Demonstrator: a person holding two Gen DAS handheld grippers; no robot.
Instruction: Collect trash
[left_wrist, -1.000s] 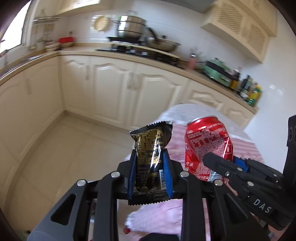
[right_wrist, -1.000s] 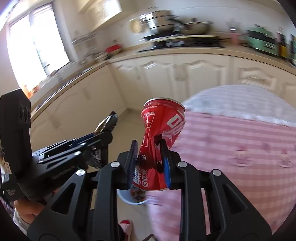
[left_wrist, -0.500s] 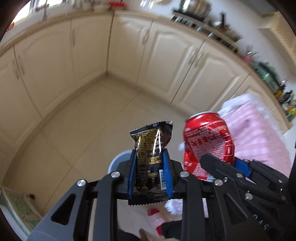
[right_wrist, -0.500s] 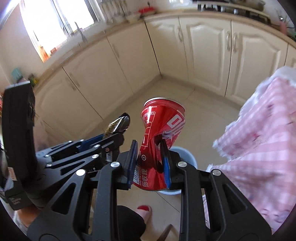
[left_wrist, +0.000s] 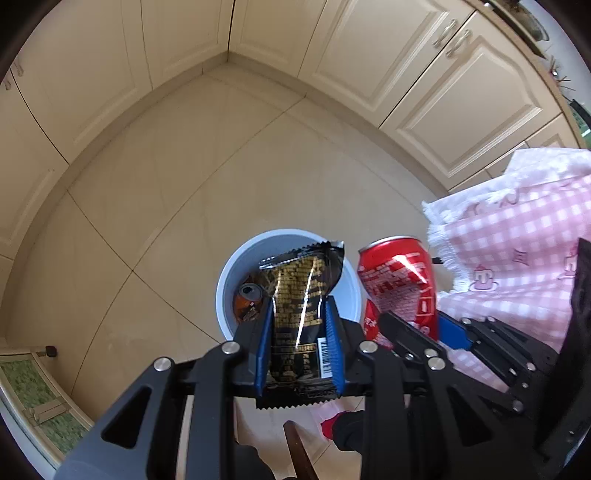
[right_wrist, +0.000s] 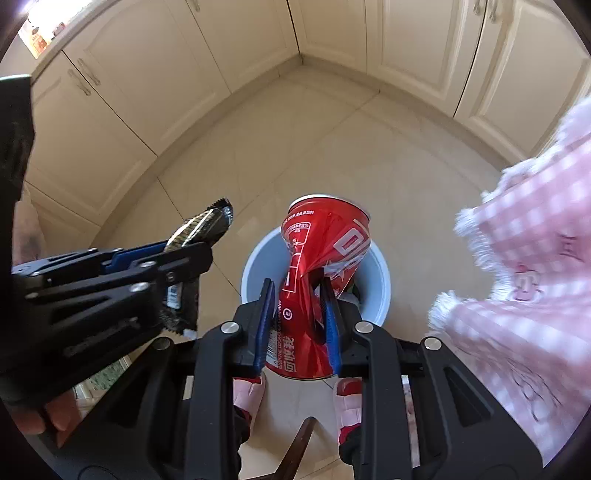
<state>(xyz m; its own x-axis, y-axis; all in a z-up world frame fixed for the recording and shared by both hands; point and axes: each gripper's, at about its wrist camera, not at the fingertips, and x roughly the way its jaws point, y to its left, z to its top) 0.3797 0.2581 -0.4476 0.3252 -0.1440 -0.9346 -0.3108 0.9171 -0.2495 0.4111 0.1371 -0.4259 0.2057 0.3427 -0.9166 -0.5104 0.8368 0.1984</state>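
Note:
My left gripper (left_wrist: 300, 314) is shut on a black and gold snack wrapper (left_wrist: 301, 295), held upright over a light blue trash bin (left_wrist: 225, 288) on the floor. Inside the bin lies an orange can (left_wrist: 249, 301). My right gripper (right_wrist: 297, 295) is shut on a crushed red soda can (right_wrist: 321, 254), above the same trash bin (right_wrist: 380, 291). In the left wrist view the red soda can (left_wrist: 397, 280) and the right gripper's fingers (left_wrist: 402, 328) sit just right of the wrapper. In the right wrist view the wrapper (right_wrist: 201, 227) shows at the left.
Cream cabinet doors (left_wrist: 388, 62) line two walls and meet in a corner (right_wrist: 299, 55). A table with a pink checked cloth (right_wrist: 528, 280) hangs at the right, close to the bin. The person's feet in red and pink slippers (right_wrist: 347, 402) stand near the bin.
Both grippers have dropped and tipped downward with wrapper and can still held. The view went from the countertop and stove to the floor, and the bin now sits right under them.

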